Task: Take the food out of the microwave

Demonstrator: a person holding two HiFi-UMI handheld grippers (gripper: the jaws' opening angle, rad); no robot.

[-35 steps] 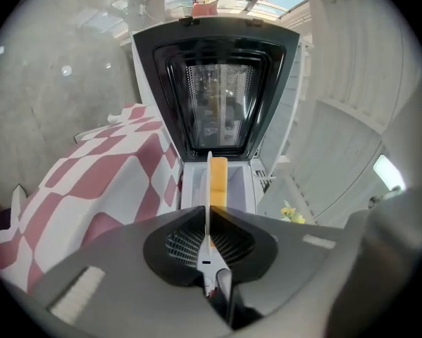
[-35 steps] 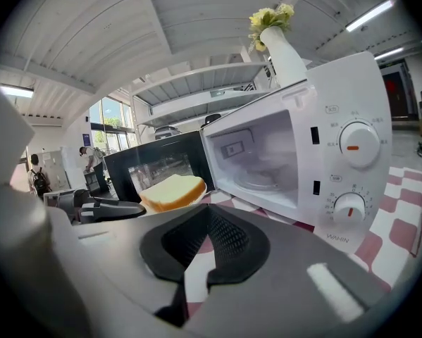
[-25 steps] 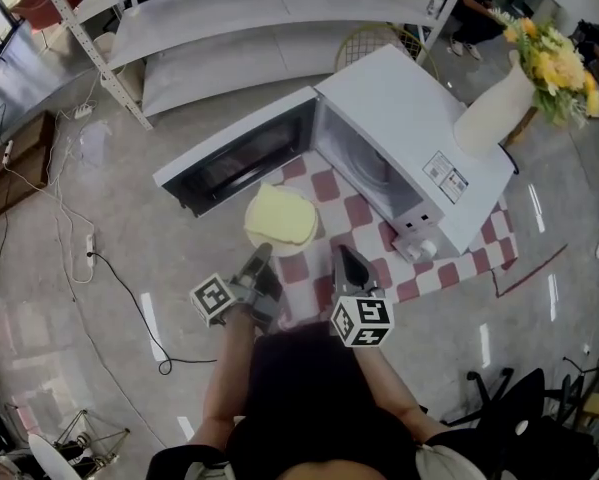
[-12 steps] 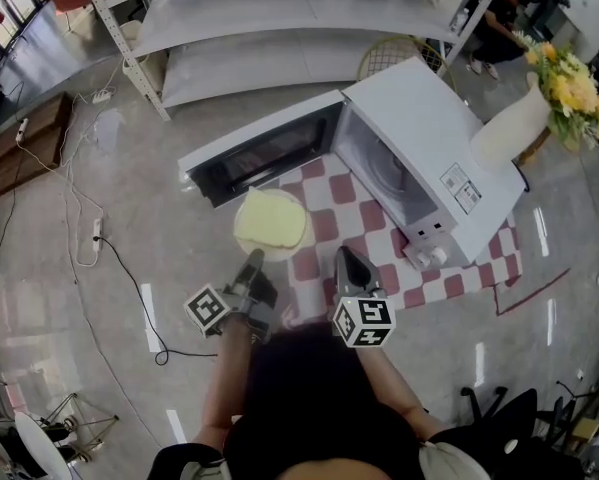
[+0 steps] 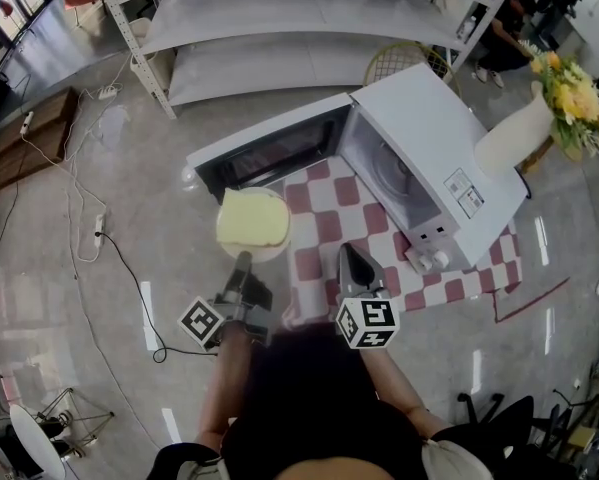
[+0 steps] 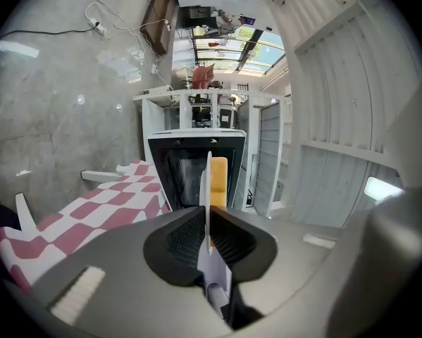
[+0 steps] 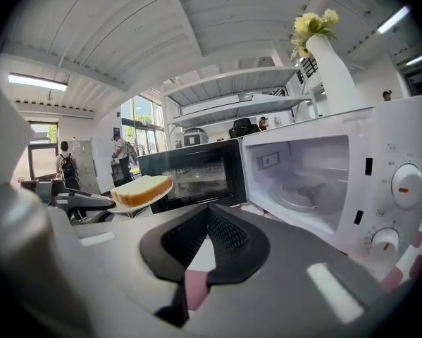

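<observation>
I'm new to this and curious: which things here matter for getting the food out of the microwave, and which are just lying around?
In the job: microwave, its open door, plate, bread slice, left gripper.
Lying about: flower vase, checkered cloth, shelving, floor cable.

No word, brand or number can be read in any view. A white label [image 5: 466,190] with dark print is seen on top of the microwave [image 5: 419,133] in the head view, and a small sticker [image 7: 270,160] is seen on the back wall of its cavity in the right gripper view, but the print on both is too small to be made out. Only black-and-white square patterns, no letters, are carried by the left marker cube [image 5: 201,322] and the right marker cube [image 5: 367,322].
</observation>
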